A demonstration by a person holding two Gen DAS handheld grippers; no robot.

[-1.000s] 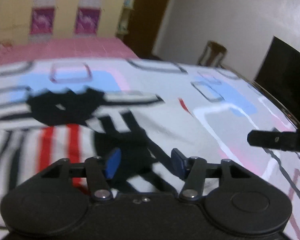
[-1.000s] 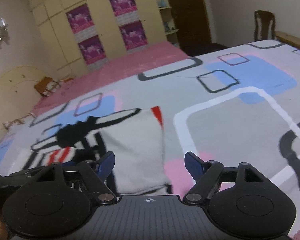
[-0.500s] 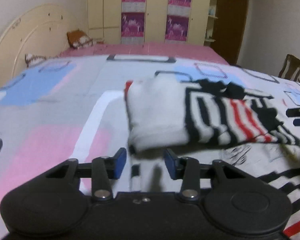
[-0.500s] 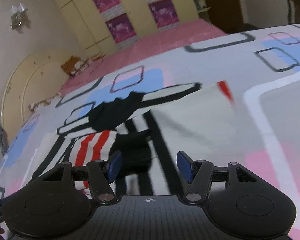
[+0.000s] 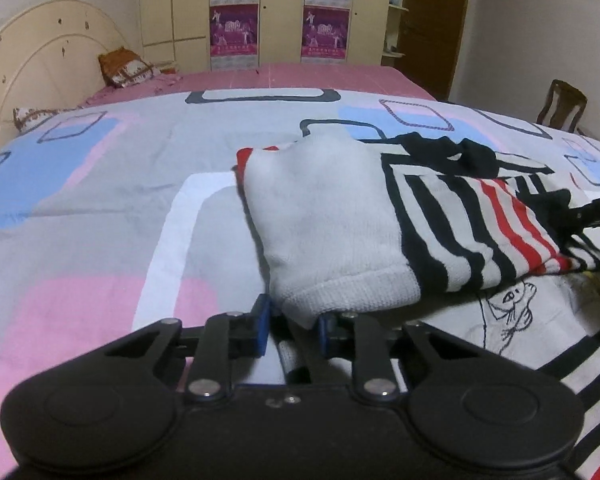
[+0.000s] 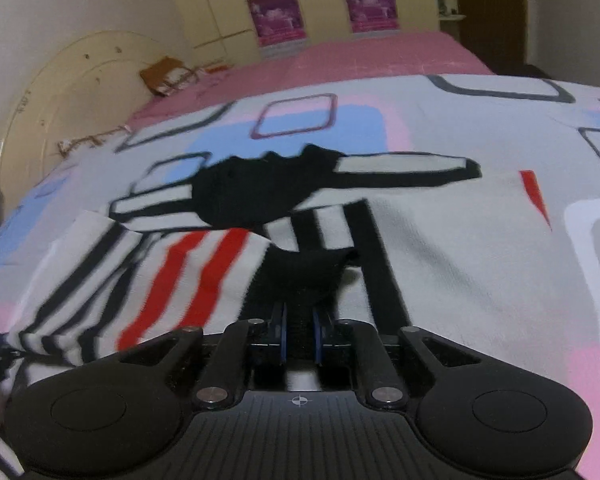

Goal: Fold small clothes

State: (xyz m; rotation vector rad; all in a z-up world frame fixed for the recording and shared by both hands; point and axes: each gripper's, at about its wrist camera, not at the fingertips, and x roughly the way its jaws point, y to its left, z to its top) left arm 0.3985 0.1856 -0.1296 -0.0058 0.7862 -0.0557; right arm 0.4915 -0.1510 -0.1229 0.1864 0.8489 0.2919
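A small knit sweater [image 5: 324,216], white with black and red stripes, lies partly folded on the bed. In the left wrist view its white ribbed hem corner [image 5: 300,312] sits between the blue pads of my left gripper [image 5: 292,326]. The jaws are closing and both pads touch the cloth. In the right wrist view my right gripper [image 6: 299,334] is closing its jaws on a black fold [image 6: 300,276] of the striped sweater [image 6: 440,248], with fabric pinched between the pads. The right gripper's tips [image 5: 596,210] also show at the right edge of the left wrist view.
The bedspread [image 5: 100,208] is grey with pink, blue and white blocks, over a pink sheet [image 5: 260,76]. A cream headboard [image 5: 32,52] and pillows [image 5: 124,68] are at the far left. Behind stand wardrobes with purple posters [image 5: 324,28], and a wooden chair [image 5: 562,104] at the right.
Both grippers have swung round and come down to the sweater's near edge. Their jaws narrowed from wide apart to closing on the fabric, the left at the white hem and the right at the black fold.
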